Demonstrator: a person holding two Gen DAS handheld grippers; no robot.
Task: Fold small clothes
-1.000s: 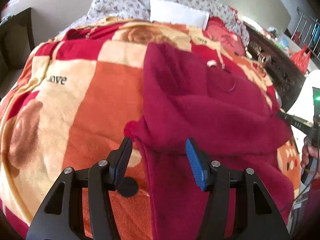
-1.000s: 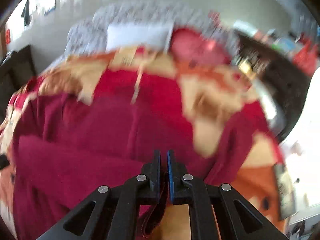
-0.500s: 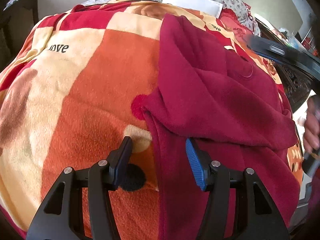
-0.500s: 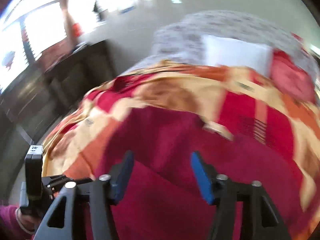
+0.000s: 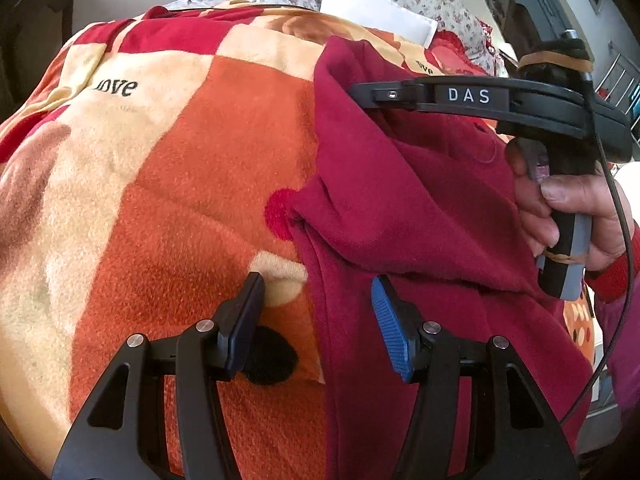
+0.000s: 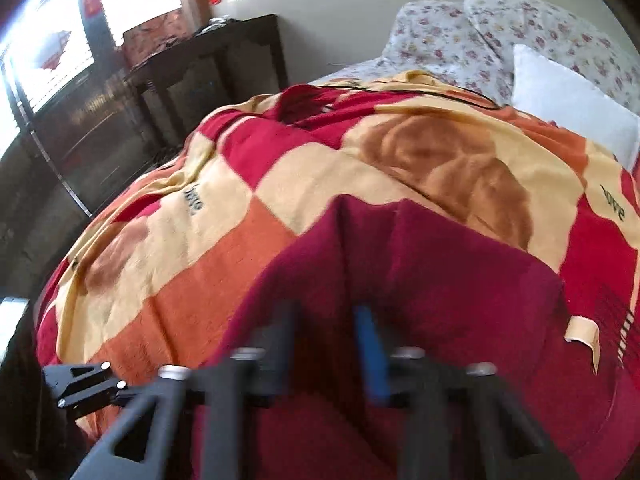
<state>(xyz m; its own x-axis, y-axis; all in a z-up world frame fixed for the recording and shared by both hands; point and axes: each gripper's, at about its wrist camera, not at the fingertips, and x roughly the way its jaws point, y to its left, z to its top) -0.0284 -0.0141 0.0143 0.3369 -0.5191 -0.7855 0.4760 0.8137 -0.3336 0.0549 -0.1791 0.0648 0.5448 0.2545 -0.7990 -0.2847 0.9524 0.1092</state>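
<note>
A dark red fleece garment [image 5: 400, 200] lies on the bed, its sleeve folded across the body. My left gripper [image 5: 318, 308] is open and empty, its jaws straddling the garment's left edge low over the blanket. My right gripper [image 6: 326, 332] is open over the garment [image 6: 400, 280], its jaws partly closed and blurred by motion. In the left wrist view the right gripper [image 5: 360, 94] reaches across the garment's upper part, held by a hand [image 5: 576, 204].
A checked orange, cream and red blanket [image 5: 160, 180] covers the bed. Floral pillows [image 6: 480, 32] and a white pillow [image 6: 572, 100] lie at the head. A dark wooden cabinet [image 6: 200, 76] stands beside the bed.
My right gripper opened, let go of the sleeve and swung left over the garment's upper part; its jaws have since narrowed. My left gripper moved closer along the garment's left edge, still open.
</note>
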